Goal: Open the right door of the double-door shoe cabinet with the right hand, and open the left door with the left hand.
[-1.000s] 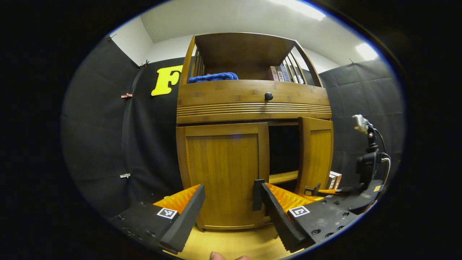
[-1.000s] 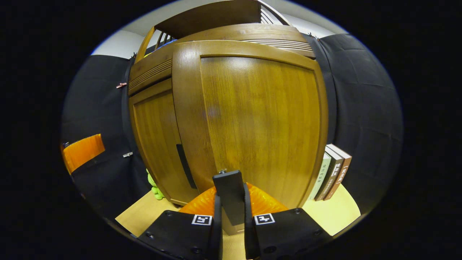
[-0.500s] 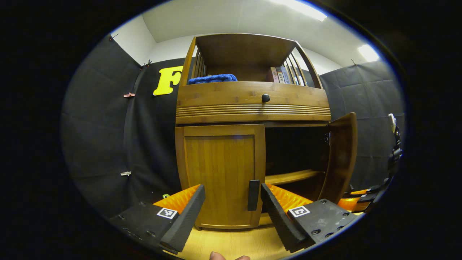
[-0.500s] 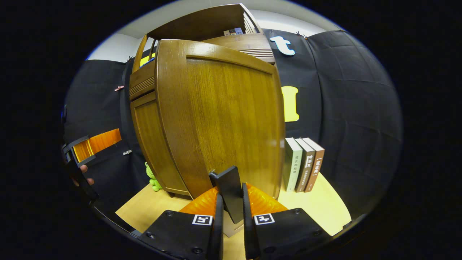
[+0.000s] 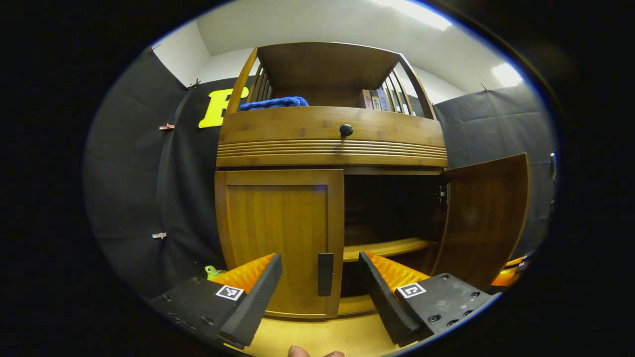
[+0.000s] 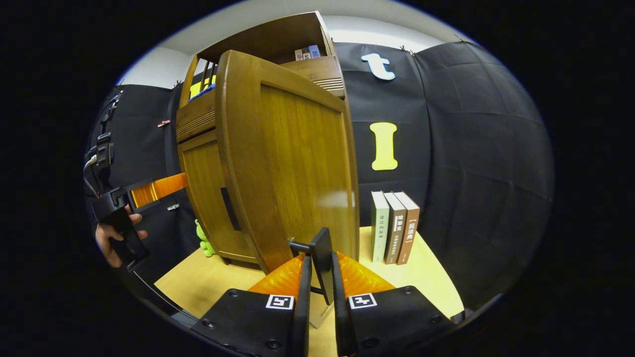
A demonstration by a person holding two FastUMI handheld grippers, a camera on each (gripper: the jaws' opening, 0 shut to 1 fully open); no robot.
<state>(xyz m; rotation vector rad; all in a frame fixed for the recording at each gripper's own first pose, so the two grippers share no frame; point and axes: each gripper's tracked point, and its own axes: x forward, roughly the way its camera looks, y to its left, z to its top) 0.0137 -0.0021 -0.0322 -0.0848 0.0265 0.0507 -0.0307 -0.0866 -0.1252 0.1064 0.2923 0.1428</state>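
Left gripper view: cabinet [image 5: 332,134] on a wooden floor [image 5: 322,337], facing the camera. Left door [image 5: 278,238] closed, its dark handle [image 5: 325,274] between the spread fingers of the left gripper [image 5: 320,292], which grips nothing and stands short of the door. Right door [image 5: 483,218] swung wide; dark interior and shelf [image 5: 387,247] exposed. Blue cloth [image 5: 273,102] and books [image 5: 374,99] on the top shelf. Right gripper view: right gripper [image 6: 317,297] clamped on the right door's handle [image 6: 322,265], door [image 6: 292,158] standing outward. Three books [image 6: 394,225] upright beside the cabinet. Left gripper [image 6: 134,198], held in a hand [image 6: 111,238], at far left. Green toy [image 6: 203,243] at the cabinet's base.
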